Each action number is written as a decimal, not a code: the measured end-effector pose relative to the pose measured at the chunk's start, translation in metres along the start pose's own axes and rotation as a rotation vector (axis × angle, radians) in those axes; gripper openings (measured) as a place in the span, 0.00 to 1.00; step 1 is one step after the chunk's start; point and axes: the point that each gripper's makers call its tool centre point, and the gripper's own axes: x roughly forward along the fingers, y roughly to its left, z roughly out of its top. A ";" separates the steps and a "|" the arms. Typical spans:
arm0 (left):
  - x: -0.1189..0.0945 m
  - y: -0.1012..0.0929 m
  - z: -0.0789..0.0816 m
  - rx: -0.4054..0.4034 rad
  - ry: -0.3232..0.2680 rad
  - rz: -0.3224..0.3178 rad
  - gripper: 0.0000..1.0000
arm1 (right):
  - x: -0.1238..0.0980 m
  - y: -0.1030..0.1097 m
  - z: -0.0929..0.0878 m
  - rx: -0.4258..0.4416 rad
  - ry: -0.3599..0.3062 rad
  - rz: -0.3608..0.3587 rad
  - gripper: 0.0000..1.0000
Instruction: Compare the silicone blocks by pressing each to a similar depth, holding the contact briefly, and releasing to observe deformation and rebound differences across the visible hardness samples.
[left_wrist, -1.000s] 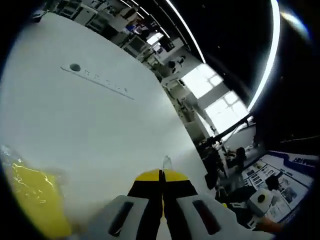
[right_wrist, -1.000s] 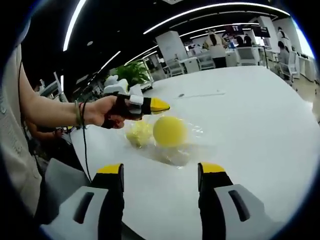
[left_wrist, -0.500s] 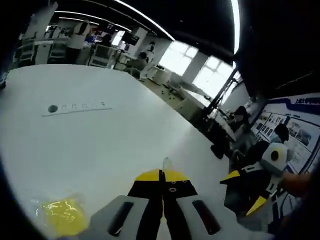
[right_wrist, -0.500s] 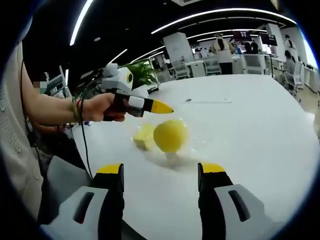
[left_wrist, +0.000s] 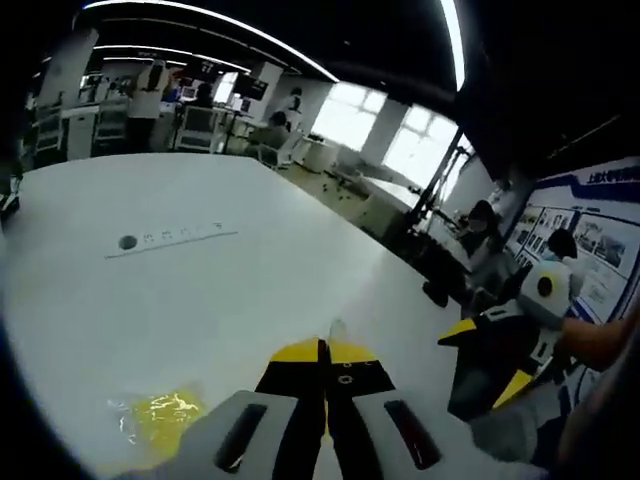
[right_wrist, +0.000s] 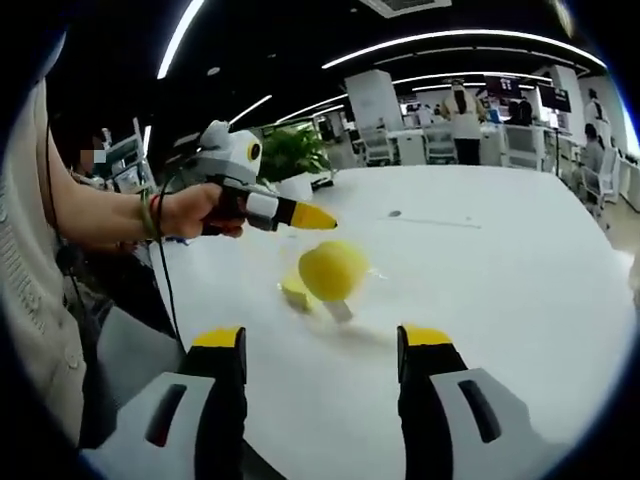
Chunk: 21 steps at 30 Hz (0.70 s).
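In the right gripper view, the right gripper (right_wrist: 325, 345) has its two yellow-tipped jaws wide apart, with nothing between them, above the white table (right_wrist: 520, 270). Just beyond the jaws lies the yellow silicone block (right_wrist: 333, 270), a round, smooth, ball-like shape. A smaller pale yellow piece (right_wrist: 294, 292) touches it on its left side. Some clear plastic wrap (right_wrist: 340, 308) lies under and around both; I cannot tell if the round block is lifted or rests on the table. Above and to the left of the block, a hand (right_wrist: 190, 212) holds the left gripper (right_wrist: 312, 217). Its yellow tip is pressed together and points toward the block, near it but not touching.

In the left gripper view, the left gripper (left_wrist: 323, 352) has its jaws closed against each other, holding nothing. At the lower left a yellow mass under shiny wrap (left_wrist: 160, 425) lies on the table (left_wrist: 200, 290). Farther away there is a thin strip with a dark round spot (left_wrist: 170, 240).
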 end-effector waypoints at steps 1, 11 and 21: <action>-0.005 0.001 0.004 0.003 -0.011 0.006 0.00 | 0.001 0.002 0.002 -0.006 0.000 0.004 0.57; -0.038 -0.005 0.028 0.011 -0.065 -0.004 0.00 | 0.017 0.015 0.018 -0.085 0.014 0.046 0.59; -0.048 -0.016 0.038 -0.002 -0.100 -0.027 0.00 | 0.018 0.016 0.029 -0.173 0.042 0.061 0.62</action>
